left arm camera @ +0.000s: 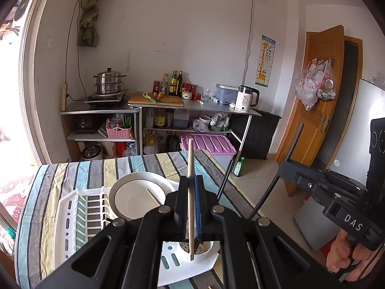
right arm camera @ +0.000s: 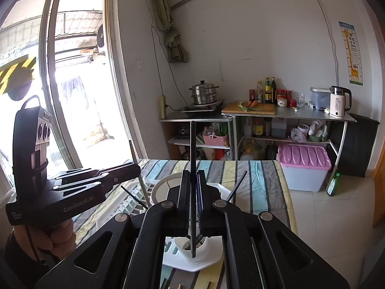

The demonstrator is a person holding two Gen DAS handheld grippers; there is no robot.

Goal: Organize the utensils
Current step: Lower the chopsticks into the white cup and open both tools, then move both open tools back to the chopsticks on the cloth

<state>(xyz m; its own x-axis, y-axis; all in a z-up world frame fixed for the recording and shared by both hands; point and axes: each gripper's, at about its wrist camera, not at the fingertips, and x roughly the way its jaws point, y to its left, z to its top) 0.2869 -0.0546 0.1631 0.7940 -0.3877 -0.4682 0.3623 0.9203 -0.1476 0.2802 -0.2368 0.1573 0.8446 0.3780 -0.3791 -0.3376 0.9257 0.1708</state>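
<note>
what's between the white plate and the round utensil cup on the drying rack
In the left wrist view, the left gripper, shut on a wooden chopstick, hides most of the stretch between the white plate and the utensil cup.

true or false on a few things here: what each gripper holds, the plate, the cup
1. The left gripper is shut on a wooden chopstick. True.
2. The right gripper is open and empty. False: it is shut on a black chopstick.
3. A white plate sits on the drying rack. True.
4. The utensil cup is pink. False: it is white.
</note>
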